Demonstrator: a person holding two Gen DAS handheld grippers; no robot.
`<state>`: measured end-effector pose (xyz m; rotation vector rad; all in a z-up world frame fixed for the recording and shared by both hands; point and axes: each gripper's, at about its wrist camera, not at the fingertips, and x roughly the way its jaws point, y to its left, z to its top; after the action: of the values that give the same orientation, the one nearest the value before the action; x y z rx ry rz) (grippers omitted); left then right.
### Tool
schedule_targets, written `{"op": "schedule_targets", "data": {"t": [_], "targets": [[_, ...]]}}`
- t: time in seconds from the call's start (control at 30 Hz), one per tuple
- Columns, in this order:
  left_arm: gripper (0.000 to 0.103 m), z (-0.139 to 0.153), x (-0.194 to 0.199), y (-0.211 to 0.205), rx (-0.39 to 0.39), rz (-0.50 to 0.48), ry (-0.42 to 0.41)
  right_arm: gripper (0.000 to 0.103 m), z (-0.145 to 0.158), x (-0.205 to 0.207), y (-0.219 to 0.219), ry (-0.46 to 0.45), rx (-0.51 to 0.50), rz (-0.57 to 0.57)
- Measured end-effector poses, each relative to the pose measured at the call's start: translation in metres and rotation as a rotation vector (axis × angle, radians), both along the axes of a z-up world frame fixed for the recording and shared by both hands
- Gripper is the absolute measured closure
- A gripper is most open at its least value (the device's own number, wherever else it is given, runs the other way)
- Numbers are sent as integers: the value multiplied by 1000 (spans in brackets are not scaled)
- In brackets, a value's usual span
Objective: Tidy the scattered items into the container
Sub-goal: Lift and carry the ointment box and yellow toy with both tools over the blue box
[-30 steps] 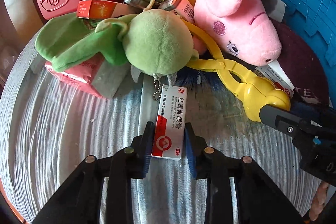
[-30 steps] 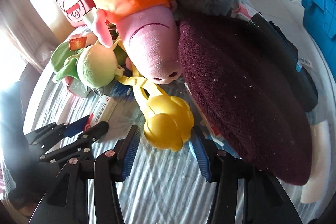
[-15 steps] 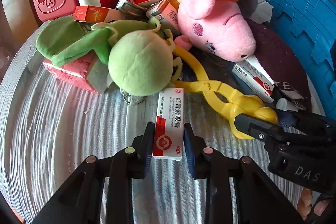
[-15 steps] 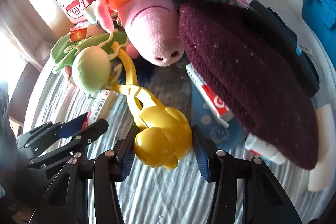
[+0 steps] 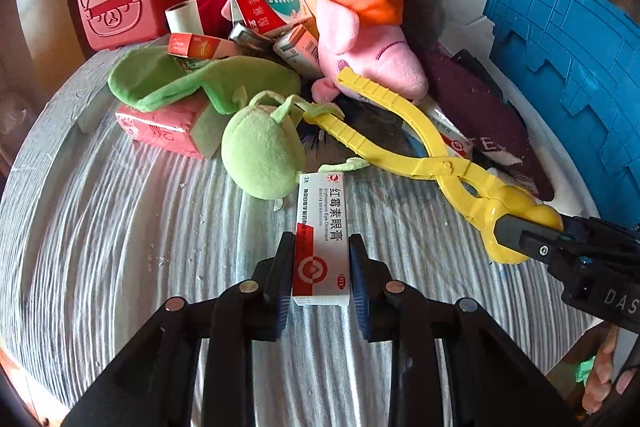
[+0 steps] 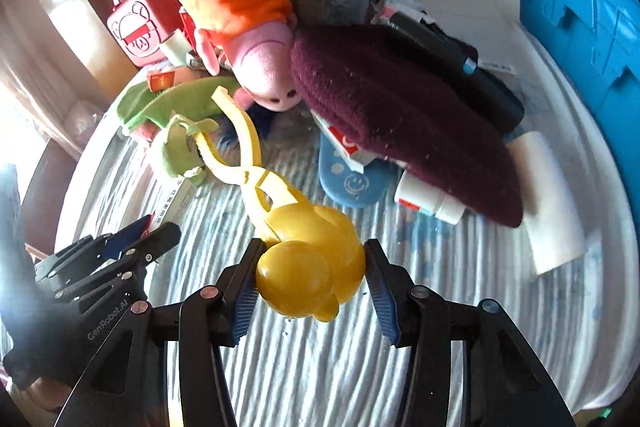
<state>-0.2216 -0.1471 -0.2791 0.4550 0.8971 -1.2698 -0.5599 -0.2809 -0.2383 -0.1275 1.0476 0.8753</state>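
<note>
My left gripper [image 5: 321,277] is shut on a red-and-white ointment box [image 5: 322,239], held lifted off the striped cloth. My right gripper [image 6: 310,281] is shut on the round head of a yellow clamp-shaped tongs toy [image 6: 310,267]; its long handles [image 5: 384,131] trail back toward the pile. In the left wrist view the right gripper [image 5: 560,247] comes in from the right. In the right wrist view the left gripper [image 6: 120,247] shows at lower left. The blue crate [image 5: 568,67] stands at the right.
A heap lies behind: pink pig plush in orange [image 5: 360,27], green plush [image 5: 260,151], green cloth [image 5: 192,83], maroon knit item [image 6: 400,123], blue slipper [image 6: 352,183], red bear case [image 5: 128,7], several medicine boxes [image 5: 268,3]. Striped cloth [image 5: 120,227] covers the surface.
Both grippers pulled back and up from the pile. The ointment box came away from the green plush, and the yellow tongs were dragged out from under the pig.
</note>
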Motion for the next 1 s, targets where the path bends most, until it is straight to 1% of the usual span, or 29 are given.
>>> {"op": "schedule_targets", "data": {"t": [0.03, 0.1, 0.2, 0.27, 0.47, 0.57, 0.73, 0.9, 1.0], "targets": [[78, 8, 2, 4, -14, 10, -9, 54, 7, 1, -7, -14, 14, 6], [78, 23, 3, 25, -41, 30, -25, 54, 21, 4, -21, -37, 45, 27], [78, 47, -5, 35, -88, 52, -42, 54, 36, 7, -22, -66, 80, 59], [78, 64, -17, 35, -114, 58, -66, 54, 45, 6, -27, -82, 100, 72], [78, 108, -31, 37, -164, 57, -110, 54, 82, 4, -50, -127, 159, 75], [78, 126, -30, 35, -198, 55, -133, 54, 104, 4, -56, -163, 180, 58], [78, 156, -29, 33, -261, 40, -132, 54, 141, 7, -64, -227, 205, 25], [78, 186, -39, 26, -339, 4, -130, 54, 179, 11, -79, -298, 245, -26], [78, 203, -51, 17, -374, -20, -117, 54, 198, 16, -94, -332, 251, -57]]}}
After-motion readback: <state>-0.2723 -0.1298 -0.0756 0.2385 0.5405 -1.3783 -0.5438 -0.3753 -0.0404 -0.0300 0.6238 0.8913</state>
